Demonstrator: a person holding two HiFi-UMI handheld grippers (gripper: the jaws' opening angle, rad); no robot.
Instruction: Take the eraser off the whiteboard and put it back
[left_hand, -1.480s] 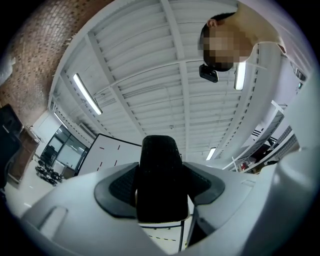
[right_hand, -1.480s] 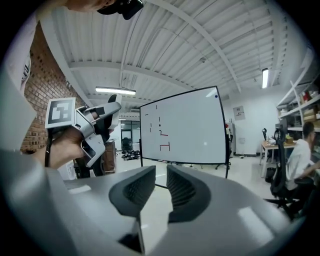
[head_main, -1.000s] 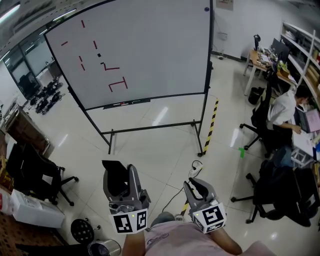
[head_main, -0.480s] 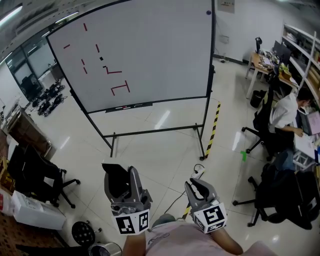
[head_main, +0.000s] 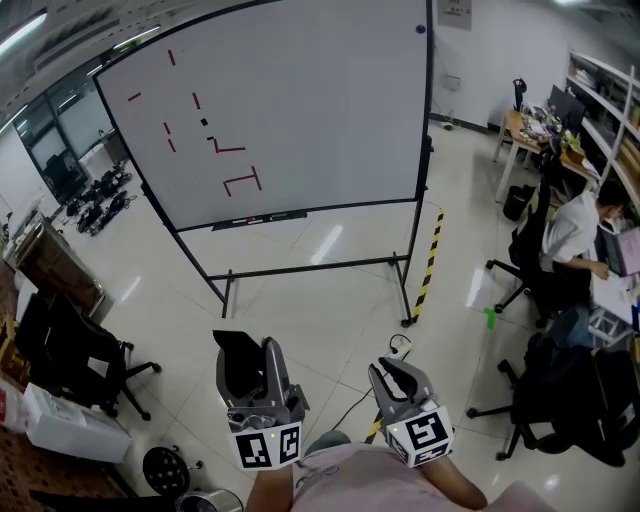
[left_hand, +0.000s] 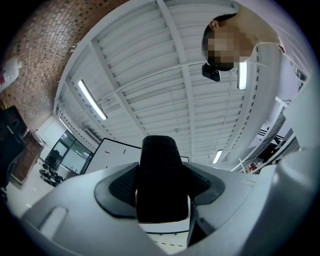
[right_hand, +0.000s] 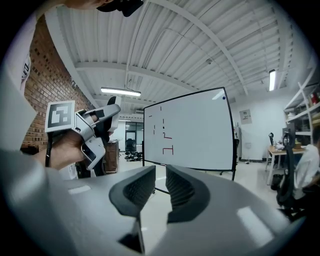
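The whiteboard (head_main: 300, 110) on its wheeled stand carries red strokes and a small black square (head_main: 204, 122); it also shows far off in the right gripper view (right_hand: 192, 130). My left gripper (head_main: 243, 362) is low in the head view, shut on a black eraser (head_main: 236, 360). That eraser fills the space between the jaws in the left gripper view (left_hand: 161, 180). My right gripper (head_main: 392, 372) is beside it; its jaws (right_hand: 160, 189) stand a narrow gap apart with nothing between them. Both grippers are well short of the board.
A marker ledge (head_main: 258, 217) runs along the board's lower edge. Yellow-black tape (head_main: 428, 255) and a cable (head_main: 395, 348) lie on the floor. Office chairs (head_main: 70, 350) stand left; a seated person (head_main: 575, 230), desks and more chairs (head_main: 570, 400) are right.
The whiteboard sits a little lower and larger in the head view. The left gripper has drifted slightly right and down with the eraser. The right gripper has barely moved.
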